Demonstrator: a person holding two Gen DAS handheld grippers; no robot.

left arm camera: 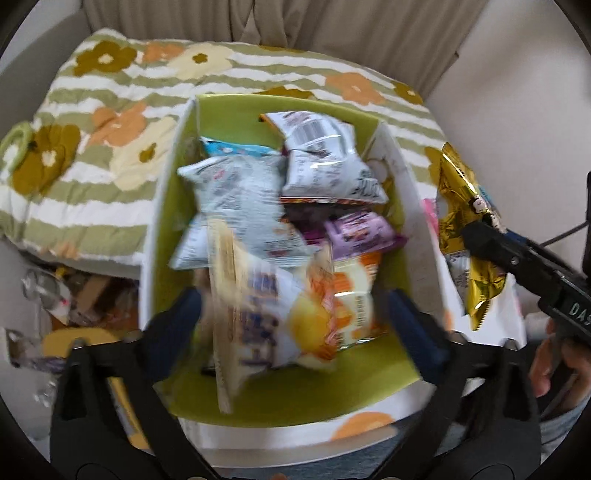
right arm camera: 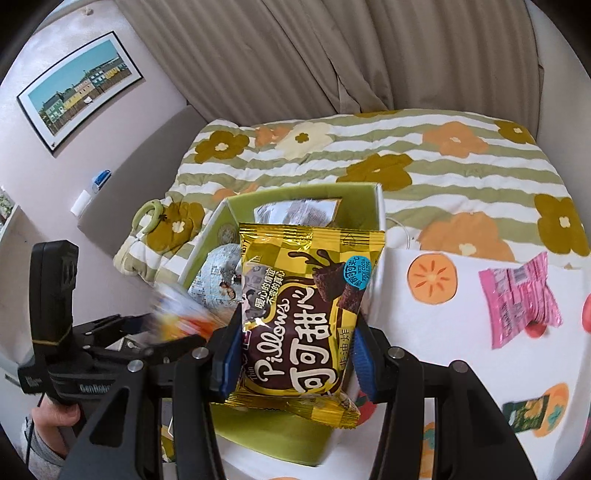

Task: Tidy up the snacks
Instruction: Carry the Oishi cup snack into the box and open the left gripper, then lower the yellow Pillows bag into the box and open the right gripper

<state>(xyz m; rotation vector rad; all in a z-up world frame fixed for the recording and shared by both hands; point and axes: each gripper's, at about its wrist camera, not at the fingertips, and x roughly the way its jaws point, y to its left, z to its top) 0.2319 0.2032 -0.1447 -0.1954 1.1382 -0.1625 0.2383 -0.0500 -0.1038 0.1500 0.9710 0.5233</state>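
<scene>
Left wrist view: a bed with a green-striped, flower-printed quilt [left arm camera: 92,122] fills the upper left of the frame, under beige curtains [left arm camera: 295,26] along the top edge. At frame centre stands an open box with a green lining [left arm camera: 236,122], packed with snack packets; a silver packet [left arm camera: 240,206] lies at centre, a second silver packet [left arm camera: 325,162] to its upper right, and a purple packet [left arm camera: 362,232] just below that one. The left hand-held gripper [left arm camera: 295,325] at lower centre stands with its jaws wide apart over the box; a blurred orange-and-white packet [left arm camera: 280,306] lies between them, and no pad presses on it. At the right edge the right hand-held gripper [left arm camera: 480,229] is clamped on a gold packet [left arm camera: 458,206] beside the box.

Right wrist view: the same gold packet, printed "Pillows", fills the centre of the frame, pinched at its lower half between the blue pads [right arm camera: 364,365] in front of the box. A pink packet [right arm camera: 517,295] lies at right on a white fruit-printed cloth [right arm camera: 443,314]. A framed picture [right arm camera: 79,88] hangs at upper left.
</scene>
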